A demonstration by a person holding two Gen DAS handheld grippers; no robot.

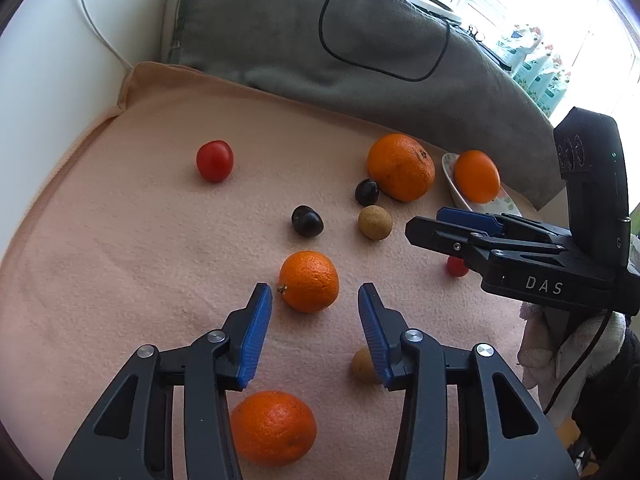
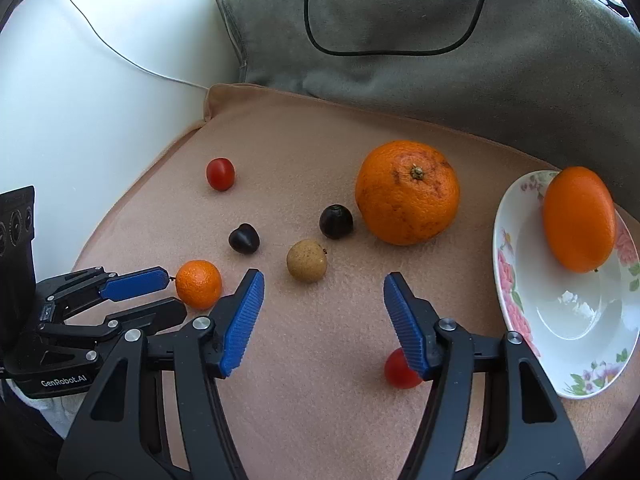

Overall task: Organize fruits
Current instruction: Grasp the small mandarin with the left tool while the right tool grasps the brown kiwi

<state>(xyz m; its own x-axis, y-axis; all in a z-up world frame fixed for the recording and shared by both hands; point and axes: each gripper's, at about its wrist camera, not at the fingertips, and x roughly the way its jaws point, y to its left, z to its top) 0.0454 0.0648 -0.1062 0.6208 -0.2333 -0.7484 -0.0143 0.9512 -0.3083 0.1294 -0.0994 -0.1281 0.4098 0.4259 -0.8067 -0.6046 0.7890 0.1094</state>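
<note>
Left tool (image 1: 315, 300): released, angled down over peach blanket (image 1: 140, 260), small orange (image 1: 309, 281) just ahead between its fingertips, untouched. Right tool (image 2: 324, 286): released, empty, low beside floral bowl (image 2: 516, 300) holding one orange (image 2: 579, 219). Large orange (image 2: 407, 192), cherries, tomatoes loose on blanket.

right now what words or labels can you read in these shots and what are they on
"DAS" on the black body of the right claw, seen from the left wrist view.
"GenRobot.AI" on the black body of the left claw, seen from the right wrist view.
Print on the packages by the window: too blurred to read.
</note>
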